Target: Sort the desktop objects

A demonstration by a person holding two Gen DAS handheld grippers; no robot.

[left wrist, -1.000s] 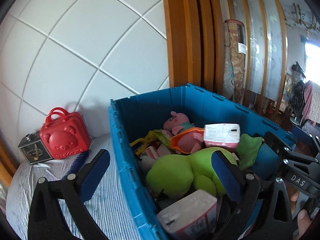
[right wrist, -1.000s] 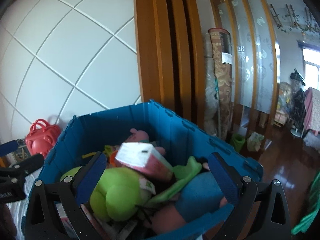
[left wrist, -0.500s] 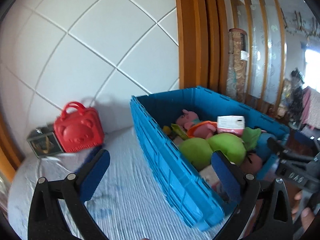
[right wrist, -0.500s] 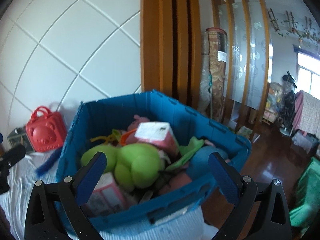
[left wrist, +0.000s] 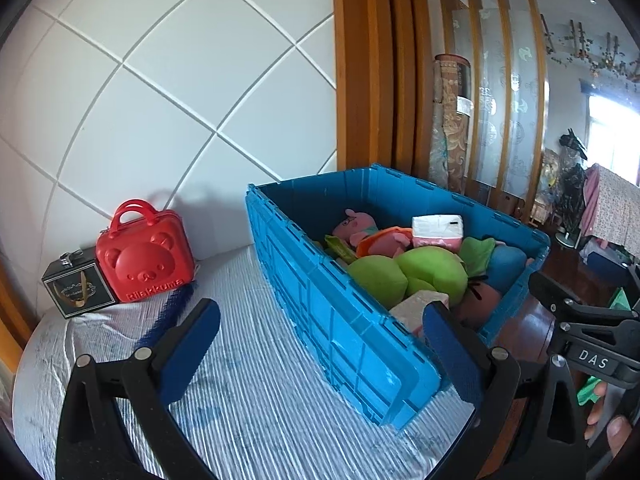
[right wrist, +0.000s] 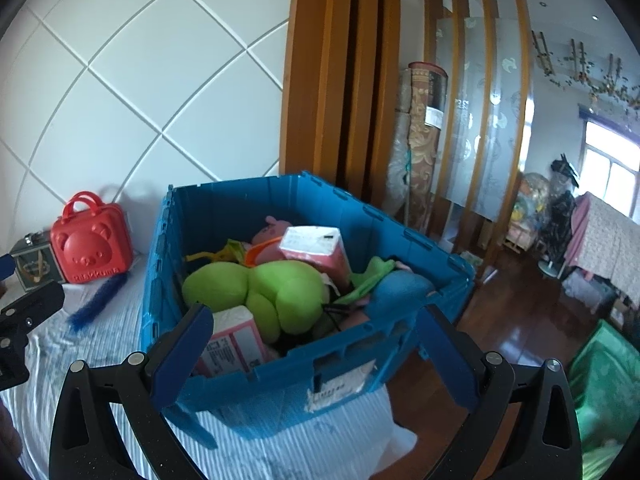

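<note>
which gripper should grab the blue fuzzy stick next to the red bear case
Left. The left gripper is open over the striped cloth near the blue fuzzy stick; the right gripper faces the blue crate.

crate: blue crate (left wrist: 344, 320) takes up the right side of the counter (left wrist: 248, 392), open top, packed near the rim with plush toys (right wrist: 280, 292) and tissue packs (right wrist: 316, 248); little free depth inside
left of crate: bare striped cloth, widest open lane
back left: red bear case (left wrist: 146, 258) and black box (left wrist: 78, 288) touching, against the wall; blue brush (right wrist: 98, 298) lies just in front
wall: tiled wall (left wrist: 160, 100) closes the back
right: crate overhangs the counter edge, open floor (right wrist: 532, 312) beyond
claws: left claw (left wrist: 320, 352) and right claw (right wrist: 312, 360) both spread wide, nothing between the pads
</note>
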